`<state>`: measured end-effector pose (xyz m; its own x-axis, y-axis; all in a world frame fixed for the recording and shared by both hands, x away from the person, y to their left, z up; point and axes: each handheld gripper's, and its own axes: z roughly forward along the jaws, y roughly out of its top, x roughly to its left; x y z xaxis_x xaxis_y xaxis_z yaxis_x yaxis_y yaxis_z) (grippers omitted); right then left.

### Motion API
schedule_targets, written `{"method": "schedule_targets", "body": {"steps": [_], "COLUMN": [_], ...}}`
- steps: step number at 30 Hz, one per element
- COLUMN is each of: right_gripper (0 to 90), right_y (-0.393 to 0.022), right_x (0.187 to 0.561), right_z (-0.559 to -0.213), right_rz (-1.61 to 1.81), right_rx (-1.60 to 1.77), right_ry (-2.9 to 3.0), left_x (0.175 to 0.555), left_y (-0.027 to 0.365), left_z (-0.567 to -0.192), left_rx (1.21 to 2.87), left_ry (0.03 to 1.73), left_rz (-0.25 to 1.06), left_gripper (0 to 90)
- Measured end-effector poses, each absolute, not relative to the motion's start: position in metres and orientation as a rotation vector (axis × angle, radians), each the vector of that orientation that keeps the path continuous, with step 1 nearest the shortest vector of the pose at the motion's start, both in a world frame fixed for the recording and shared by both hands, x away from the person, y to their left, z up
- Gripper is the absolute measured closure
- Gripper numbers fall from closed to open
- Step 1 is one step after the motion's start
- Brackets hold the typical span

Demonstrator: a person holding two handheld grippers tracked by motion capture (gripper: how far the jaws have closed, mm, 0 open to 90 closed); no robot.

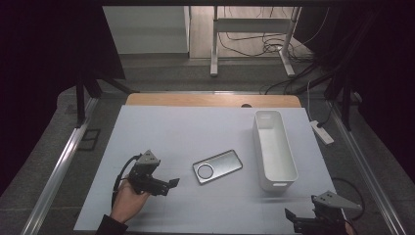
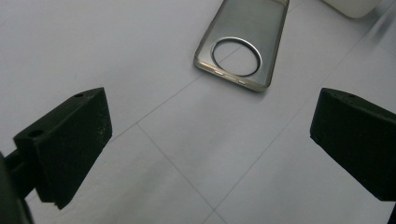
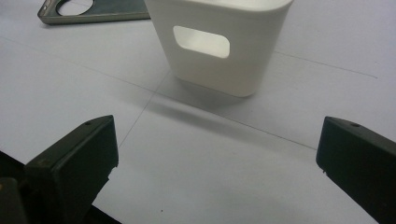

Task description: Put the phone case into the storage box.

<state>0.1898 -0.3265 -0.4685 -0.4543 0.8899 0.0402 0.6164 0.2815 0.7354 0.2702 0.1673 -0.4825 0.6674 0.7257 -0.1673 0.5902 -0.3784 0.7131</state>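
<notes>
A grey phone case (image 1: 218, 166) with a round camera hole lies flat near the middle of the white mat. In the left gripper view the phone case (image 2: 243, 42) sits ahead of the jaws, a short way off. My left gripper (image 1: 169, 185) is held by a hand to the left of the case and points at it, and this gripper (image 2: 212, 140) is open and empty. A long white bin (image 1: 274, 147) stands at the right, empty inside. My right gripper (image 1: 292, 220) is near the front right corner. It (image 3: 215, 163) is open, facing the bin's handle end (image 3: 219, 42).
The white mat (image 1: 195, 122) covers a wooden table (image 1: 210, 100). Metal rails (image 1: 54, 171) run along both sides. A white power strip (image 1: 323, 132) lies on the floor right of the bin. A table frame (image 1: 249, 44) and cables stand farther back.
</notes>
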Motion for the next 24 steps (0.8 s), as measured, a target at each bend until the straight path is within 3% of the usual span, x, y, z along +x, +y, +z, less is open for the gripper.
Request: {"method": "schedule_targets", "body": {"steps": [24], "right_gripper": [0.0], "right_y": [-0.326], "right_x": [0.19], "right_z": [-0.469], "right_rz": [0.987], "right_rx": [1.355], "right_ry": [2.184], "left_x": [0.3], "left_y": [0.131], "left_z": [-0.477], "left_rx": [2.141], "left_ry": [0.977], "left_rz": [0.187], "left_gripper": [0.1]}}
